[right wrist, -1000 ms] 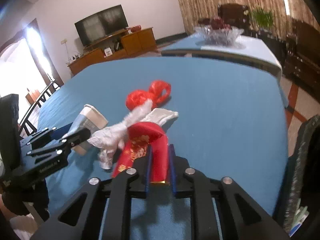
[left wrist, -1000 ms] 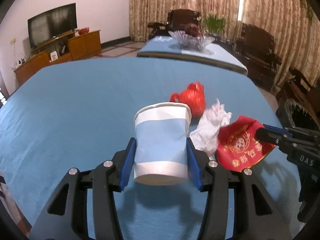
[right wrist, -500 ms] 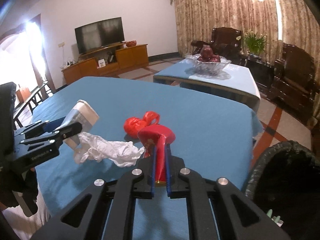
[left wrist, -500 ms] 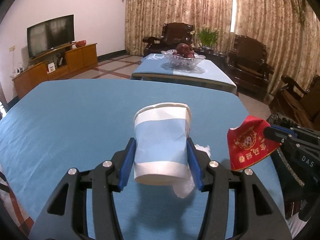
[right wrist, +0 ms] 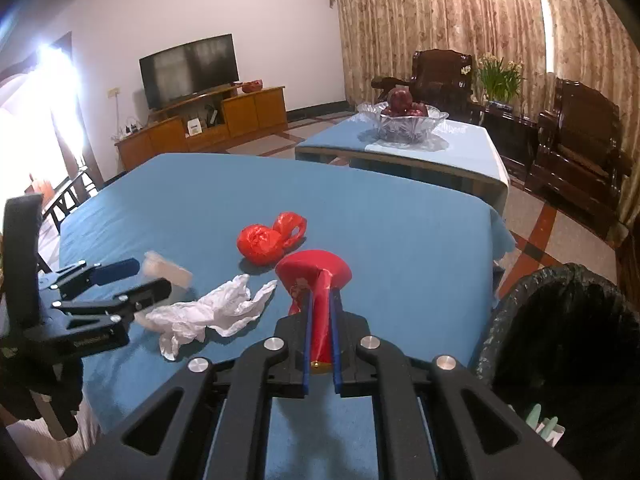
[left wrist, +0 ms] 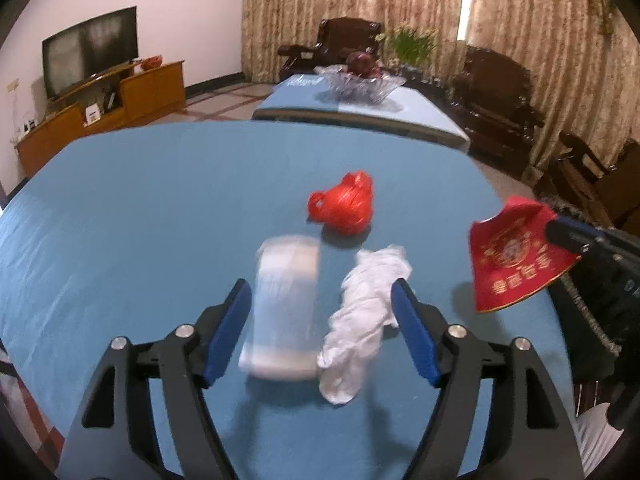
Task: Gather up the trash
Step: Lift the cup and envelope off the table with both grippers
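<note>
My left gripper (left wrist: pixel 322 300) is open. A white and blue paper cup (left wrist: pixel 286 310) is between its jaws, motion-blurred, loose from the pads; in the right wrist view the cup (right wrist: pixel 168 274) is by the left gripper (right wrist: pixel 136 276). A crumpled white tissue (left wrist: pixel 366 312) lies on the blue table beside the cup, also in the right wrist view (right wrist: pixel 212 312). A red plastic bag (left wrist: pixel 344 208) lies farther back, also in the right wrist view (right wrist: pixel 268 240). My right gripper (right wrist: pixel 320 300) is shut on a red paper packet (right wrist: pixel 316 280), held above the table; the left wrist view shows the packet (left wrist: pixel 516 256) at right.
The table (right wrist: pixel 400 240) has a blue cloth. A black-lined trash bin (right wrist: pixel 560 328) stands off the table's right edge. A second table with a glass fruit bowl (right wrist: pixel 402 122), dark wooden chairs and a TV cabinet (right wrist: pixel 208 120) are behind.
My left gripper opened and let go of the paper cup, which now blurs between the jaws. The right gripper holds the red packet raised, close to the bin.
</note>
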`<state>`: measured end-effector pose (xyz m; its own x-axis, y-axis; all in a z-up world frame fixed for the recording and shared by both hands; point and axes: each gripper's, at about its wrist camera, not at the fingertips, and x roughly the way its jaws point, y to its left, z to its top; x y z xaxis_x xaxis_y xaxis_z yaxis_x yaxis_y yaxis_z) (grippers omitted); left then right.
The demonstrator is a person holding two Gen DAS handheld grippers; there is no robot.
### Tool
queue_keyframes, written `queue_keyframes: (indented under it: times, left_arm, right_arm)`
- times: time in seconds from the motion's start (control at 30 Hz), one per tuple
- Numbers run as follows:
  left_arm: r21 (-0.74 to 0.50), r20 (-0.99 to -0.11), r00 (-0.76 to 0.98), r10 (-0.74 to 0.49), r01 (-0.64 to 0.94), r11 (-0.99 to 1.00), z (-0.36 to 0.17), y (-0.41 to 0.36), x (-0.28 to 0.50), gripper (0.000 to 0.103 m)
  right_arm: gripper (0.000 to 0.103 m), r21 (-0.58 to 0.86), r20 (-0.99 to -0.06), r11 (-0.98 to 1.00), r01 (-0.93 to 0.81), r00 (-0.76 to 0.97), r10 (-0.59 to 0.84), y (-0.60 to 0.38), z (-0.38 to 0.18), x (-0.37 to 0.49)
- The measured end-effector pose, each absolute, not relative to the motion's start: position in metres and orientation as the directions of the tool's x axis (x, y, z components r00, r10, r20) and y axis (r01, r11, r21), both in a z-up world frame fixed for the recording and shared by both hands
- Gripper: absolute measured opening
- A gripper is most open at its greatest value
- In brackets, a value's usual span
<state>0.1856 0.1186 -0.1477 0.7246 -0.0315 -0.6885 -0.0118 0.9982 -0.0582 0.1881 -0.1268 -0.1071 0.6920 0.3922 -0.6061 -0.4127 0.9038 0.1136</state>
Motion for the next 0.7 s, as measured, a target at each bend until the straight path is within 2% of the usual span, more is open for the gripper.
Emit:
queue_keyframes:
  times: [0.07,0.3,0.33,0.47,0.7]
  left_arm:
    - [-0.051,-0.699,0.715,-0.008,-0.039,0.998,-0.154,0.123,0.185,0.077]
    - [-0.043,-0.73,0.683,0.026,-0.083,0.996,-0.174,0.143,0.19,0.075]
    - [-0.047,-0.729,0.684,0.021,-0.081,0.996,-0.174,0.144,0.191,0.071]
    - [-0.088,-0.723,0.69,-0.027,-0.054,0.995,-0.172,0.148,0.201,0.037]
    - [-0.119,-0.673,0.739,-0.03,-0.068,0.99,-0.146,0.158,0.195,0.035]
  right_arm:
    - [0.008,0.118,-0.611,0.904,-0.411,0.688,0.392,-0.127,-0.11,0.189]
    - [0.008,0.137,-0.63,0.903,-0.407,0.668,0.396,-0.123,-0.122,0.196]
    - [0.008,0.137,-0.633,0.904,-0.405,0.666,0.394,-0.122,-0.124,0.198]
    - [0.008,0.137,-0.634,0.903,-0.406,0.665,0.395,-0.121,-0.124,0.197]
    - [0.008,0.127,-0.622,0.902,-0.412,0.675,0.396,-0.122,-0.118,0.193]
